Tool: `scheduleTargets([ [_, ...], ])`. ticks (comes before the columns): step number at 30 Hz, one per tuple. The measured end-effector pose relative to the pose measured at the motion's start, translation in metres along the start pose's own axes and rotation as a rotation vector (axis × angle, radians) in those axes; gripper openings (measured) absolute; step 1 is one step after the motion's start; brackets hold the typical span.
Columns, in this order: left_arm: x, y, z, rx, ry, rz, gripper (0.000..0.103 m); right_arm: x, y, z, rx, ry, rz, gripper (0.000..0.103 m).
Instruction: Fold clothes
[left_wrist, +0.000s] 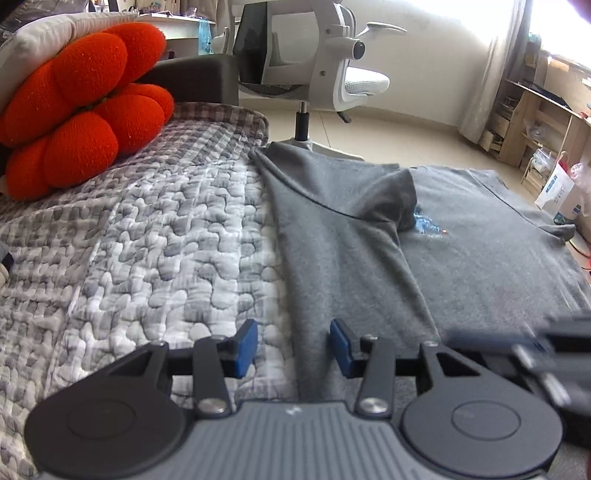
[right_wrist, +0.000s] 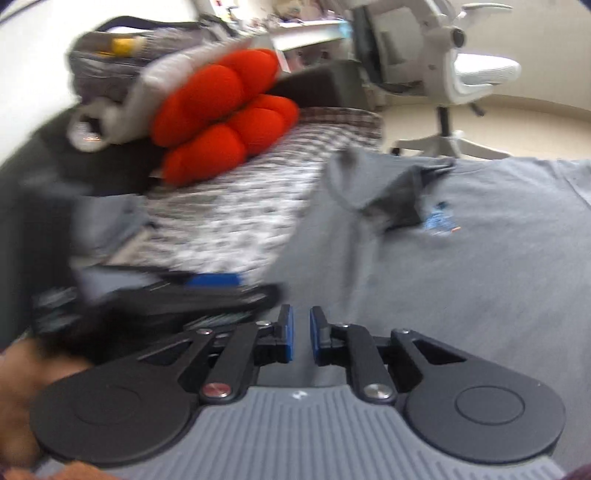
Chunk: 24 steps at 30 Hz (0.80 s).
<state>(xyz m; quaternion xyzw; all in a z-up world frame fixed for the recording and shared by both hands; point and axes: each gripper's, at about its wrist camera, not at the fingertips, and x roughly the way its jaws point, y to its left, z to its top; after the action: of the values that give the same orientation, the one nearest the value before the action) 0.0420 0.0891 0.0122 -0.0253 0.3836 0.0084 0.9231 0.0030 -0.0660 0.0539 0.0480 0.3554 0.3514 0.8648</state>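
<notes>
Grey T-shirt (left_wrist: 461, 258) flat on bed quilt (left_wrist: 166, 240), left side and sleeve folded inward. Left tongs (left_wrist: 293, 345) part open, empty, at folded edge. Right tongs (right_wrist: 301, 334) narrow, empty. Risk: loose sleeve flap springing back, snagged by passing tongs

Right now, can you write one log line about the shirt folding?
step: first side fold done | grey T-shirt: left sleeve folded in | left gripper: open, empty | right gripper: slightly open, empty

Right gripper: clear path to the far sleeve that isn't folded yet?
Probably yes. The right gripper hovers empty over the shirt, jaws nearly shut; only flat fabric lies between it and that sleeve. The left gripper is off to the other side.
</notes>
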Motion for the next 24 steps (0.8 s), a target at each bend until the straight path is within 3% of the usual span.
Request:
scheduleTargets([
  [5, 0.0, -0.001, -0.001, 0.01, 0.0, 0.01, 0.044, 0.0, 0.021, -0.04, -0.052, 0.097, -0.072, 0.011],
  [11, -0.004, -0.004, -0.003, 0.028, -0.006, 0.031, 0.044, -0.034, 0.031, -0.077, 0.048, 0.068, -0.038, 0.011],
  [18, -0.011, -0.013, -0.006, 0.067, -0.014, 0.043, 0.044, -0.069, 0.049, -0.114, 0.042, 0.065, -0.03, 0.01],
  [24, -0.025, -0.016, -0.007, 0.073, -0.05, 0.038, 0.045, -0.095, 0.051, -0.121, 0.04, 0.059, -0.085, 0.015],
])
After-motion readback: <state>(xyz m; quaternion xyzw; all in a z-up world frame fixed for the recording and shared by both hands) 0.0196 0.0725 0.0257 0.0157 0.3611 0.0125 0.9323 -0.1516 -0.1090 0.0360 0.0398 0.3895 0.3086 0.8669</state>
